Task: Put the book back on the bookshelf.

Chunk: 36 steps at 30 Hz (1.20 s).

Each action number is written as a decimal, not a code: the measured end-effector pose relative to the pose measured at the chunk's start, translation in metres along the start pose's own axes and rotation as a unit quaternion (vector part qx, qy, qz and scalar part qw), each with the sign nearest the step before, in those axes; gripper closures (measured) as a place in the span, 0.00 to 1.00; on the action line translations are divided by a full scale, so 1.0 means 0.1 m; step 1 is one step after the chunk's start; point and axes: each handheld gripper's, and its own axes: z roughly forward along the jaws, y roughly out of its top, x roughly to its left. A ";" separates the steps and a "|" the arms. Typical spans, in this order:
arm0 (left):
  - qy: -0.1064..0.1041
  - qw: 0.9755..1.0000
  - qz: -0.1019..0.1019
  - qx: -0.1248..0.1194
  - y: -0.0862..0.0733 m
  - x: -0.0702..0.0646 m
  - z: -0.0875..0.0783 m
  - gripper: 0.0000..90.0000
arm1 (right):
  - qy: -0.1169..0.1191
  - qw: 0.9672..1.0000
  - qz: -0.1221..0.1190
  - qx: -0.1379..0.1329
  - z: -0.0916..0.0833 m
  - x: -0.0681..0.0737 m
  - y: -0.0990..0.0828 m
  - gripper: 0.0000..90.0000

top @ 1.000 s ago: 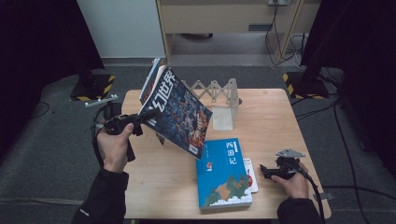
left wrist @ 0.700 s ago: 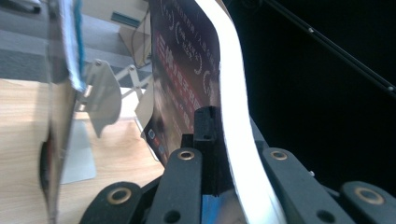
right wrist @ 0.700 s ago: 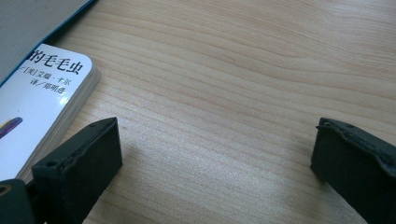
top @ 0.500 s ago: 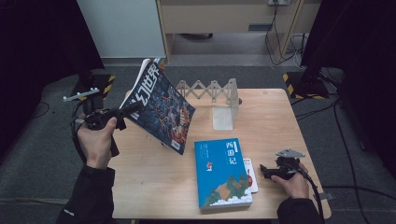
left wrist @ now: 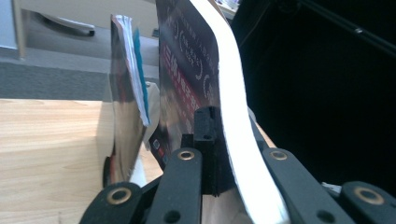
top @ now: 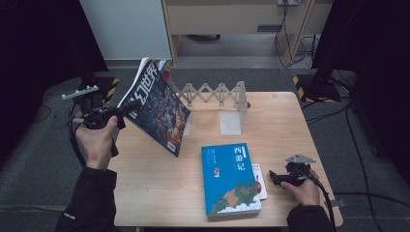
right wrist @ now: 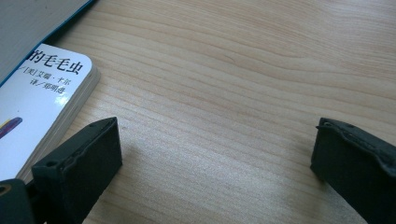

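A dark-covered magazine [top: 159,113] hangs tilted above the table's left side, my left gripper [top: 124,109] shut on its left edge. In the left gripper view the black jaws [left wrist: 229,154] pinch the magazine's [left wrist: 187,70] white page block, and loose pages sag to the left. A blue book [top: 229,176] lies flat at the front middle of the table, on top of a small white book [top: 259,181]. My right gripper [top: 273,178] rests on the table just right of them. It stands open [right wrist: 217,154] over bare wood, the small white book [right wrist: 42,93] beside its left jaw.
A grey expanding rack [top: 215,94] and a clear bookend [top: 231,121] stand at the back of the wooden table [top: 159,193]. Cabinets and cables lie on the floor beyond. Dark curtains flank both sides.
My left hand has carried the magazine up and to the left, out past the table's left edge. The right gripper and both books have stayed put.
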 end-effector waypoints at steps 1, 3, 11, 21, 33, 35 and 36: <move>0.004 1.000 0.003 0.000 0.01 0.00 0.02 0.91 | 0.000 1.000 0.000 0.000 0.00 0.00 0.00 0.02; 0.012 1.000 0.007 0.000 0.03 -0.01 0.07 0.91 | 0.000 1.000 0.000 0.000 0.00 0.00 0.00 0.02; 0.036 0.999 0.022 0.004 0.08 -0.08 0.27 0.91 | 0.000 1.000 -0.001 0.000 0.00 0.00 0.00 0.02; 0.068 0.997 0.041 0.003 0.13 -0.11 0.52 0.91 | 0.000 1.000 0.000 0.000 0.00 0.00 0.00 0.02; 0.114 0.991 0.067 0.009 0.18 -0.12 0.74 0.91 | 0.001 1.000 -0.001 0.000 0.00 0.00 0.00 0.02; 0.110 0.992 0.068 0.012 0.18 -0.12 0.72 0.91 | 0.001 1.000 -0.001 0.000 0.00 0.00 0.00 0.02; 0.107 0.992 0.066 0.013 0.18 -0.12 0.70 0.91 | 0.001 1.000 -0.001 0.000 0.00 0.00 0.00 0.02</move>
